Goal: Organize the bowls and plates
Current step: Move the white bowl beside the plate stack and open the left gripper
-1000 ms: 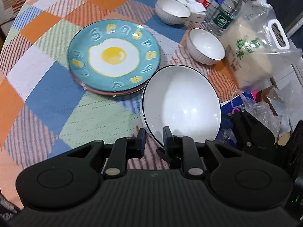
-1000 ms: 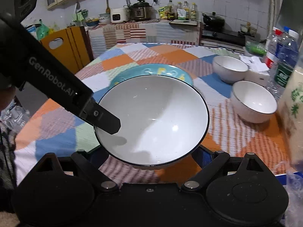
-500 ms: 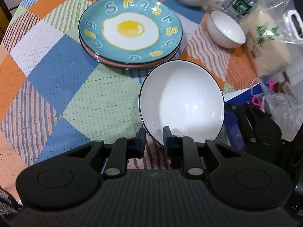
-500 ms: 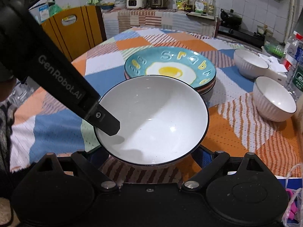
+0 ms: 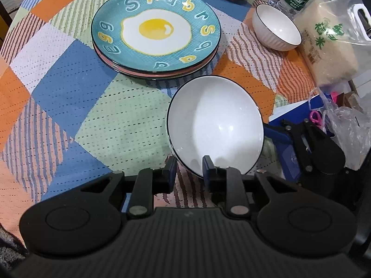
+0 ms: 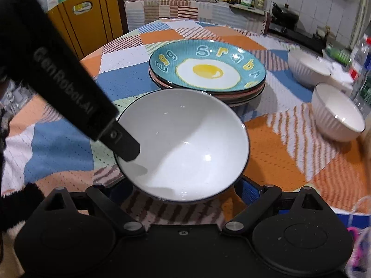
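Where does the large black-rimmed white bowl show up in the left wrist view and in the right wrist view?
Left wrist: black-rimmed bowl right of centre, its near rim between the left gripper fingers.
Right wrist: same bowl centre, above the open right gripper.
Shared landmark: egg plate beyond the bowl in both.

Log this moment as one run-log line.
left gripper: shut on black-rimmed bowl rim | right gripper: open around bowl's base | bowl: lifted, tilted, near egg plate stack | two ribbed bowls: unstacked
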A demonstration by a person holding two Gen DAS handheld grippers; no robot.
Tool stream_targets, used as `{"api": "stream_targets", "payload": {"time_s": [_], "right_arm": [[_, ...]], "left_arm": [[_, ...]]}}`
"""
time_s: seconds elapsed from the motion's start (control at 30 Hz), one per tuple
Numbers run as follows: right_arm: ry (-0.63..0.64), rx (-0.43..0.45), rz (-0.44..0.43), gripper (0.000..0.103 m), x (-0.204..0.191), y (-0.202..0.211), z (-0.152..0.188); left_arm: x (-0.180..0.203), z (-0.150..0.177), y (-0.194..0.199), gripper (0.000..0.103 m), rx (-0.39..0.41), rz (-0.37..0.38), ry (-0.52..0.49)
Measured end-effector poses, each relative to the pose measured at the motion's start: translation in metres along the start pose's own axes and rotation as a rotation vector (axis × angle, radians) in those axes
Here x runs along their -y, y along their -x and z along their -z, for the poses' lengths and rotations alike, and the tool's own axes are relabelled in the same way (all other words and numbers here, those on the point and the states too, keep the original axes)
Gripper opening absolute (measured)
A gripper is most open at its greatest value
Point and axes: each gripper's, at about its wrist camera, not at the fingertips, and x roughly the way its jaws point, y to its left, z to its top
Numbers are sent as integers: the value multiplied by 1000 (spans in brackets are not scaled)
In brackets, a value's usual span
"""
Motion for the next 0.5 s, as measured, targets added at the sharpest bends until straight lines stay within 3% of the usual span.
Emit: {"api": "stream_targets", "payload": {"time_s": [0.1,0.23,0.5], "right_arm": [[35,-1,10,96,-1,14,0],[41,16,8,96,6,39,0],[-53,76,74,96,42,88,-12]], "left_arm": [[1,0,9,25,3,-1,-2],[5,-2,27,37,27,12,-14],[24,-7,65,51,70,14,-67]]}}
